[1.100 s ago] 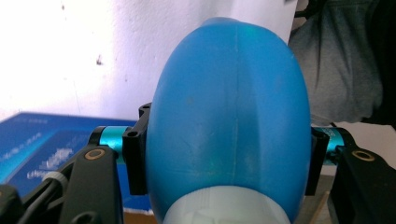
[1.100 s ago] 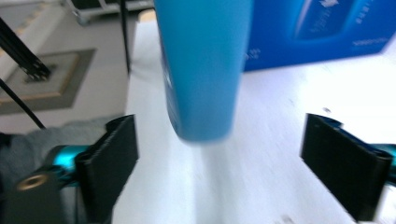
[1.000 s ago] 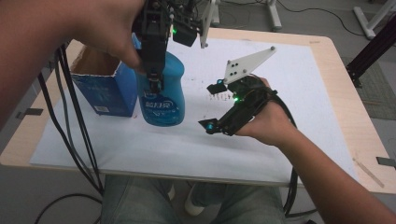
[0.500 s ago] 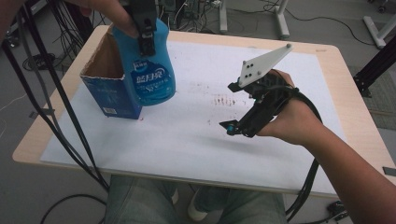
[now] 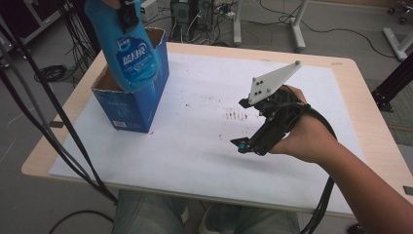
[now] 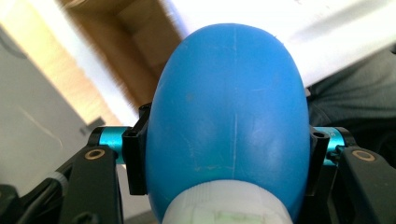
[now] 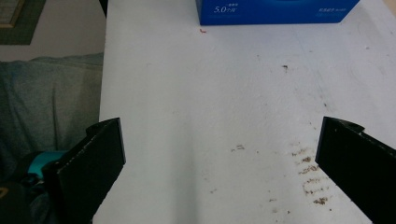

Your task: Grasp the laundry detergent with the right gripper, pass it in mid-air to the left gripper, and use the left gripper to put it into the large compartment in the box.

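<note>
High view has your left gripper (image 5: pixel 127 14) up top holding the blue bottle (image 5: pixel 127 51) over the open blue box (image 5: pixel 134 100), but the grip itself shows in the left gripper view, pads (image 6: pixel 135 158) squeezing both sides. Right gripper (image 7: pixel 219 163) hovers over the white sheet (image 7: pixel 210 93), jaws wide apart, holding nothing.

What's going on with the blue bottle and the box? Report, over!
Left claw shut on blue bottle, held over open blue box. Right claw open, empty, above the white sheet. Nothing blocking the box.
</note>
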